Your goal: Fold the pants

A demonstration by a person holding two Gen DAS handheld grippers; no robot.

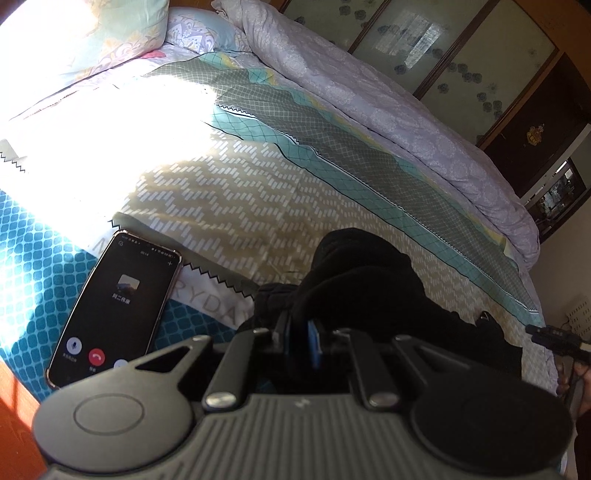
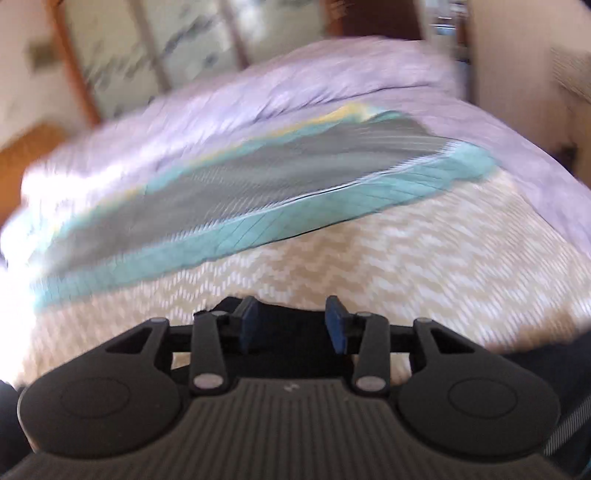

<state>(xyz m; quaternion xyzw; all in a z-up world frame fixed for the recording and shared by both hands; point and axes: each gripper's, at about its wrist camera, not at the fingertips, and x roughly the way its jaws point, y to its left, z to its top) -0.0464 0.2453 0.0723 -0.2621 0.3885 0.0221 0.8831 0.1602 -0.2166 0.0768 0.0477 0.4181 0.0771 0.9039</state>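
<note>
The black pants (image 1: 364,284) lie bunched on the patterned bedsheet (image 1: 240,199) in the left wrist view. My left gripper (image 1: 301,338) is shut on a fold of the pants and holds it raised. In the right wrist view, which is blurred by motion, my right gripper (image 2: 293,323) is open, its blue pads (image 2: 337,325) apart. It hovers just above a dark piece of the pants (image 2: 291,345) on the sheet (image 2: 406,258). The right gripper (image 1: 550,338) also shows at the right edge of the left wrist view.
A phone (image 1: 114,314) with a call screen lies on the sheet left of the left gripper. A lilac quilt (image 1: 388,103) is heaped along the far side of the bed. Pillows (image 1: 92,33) lie at the head. A wardrobe (image 1: 461,55) stands behind.
</note>
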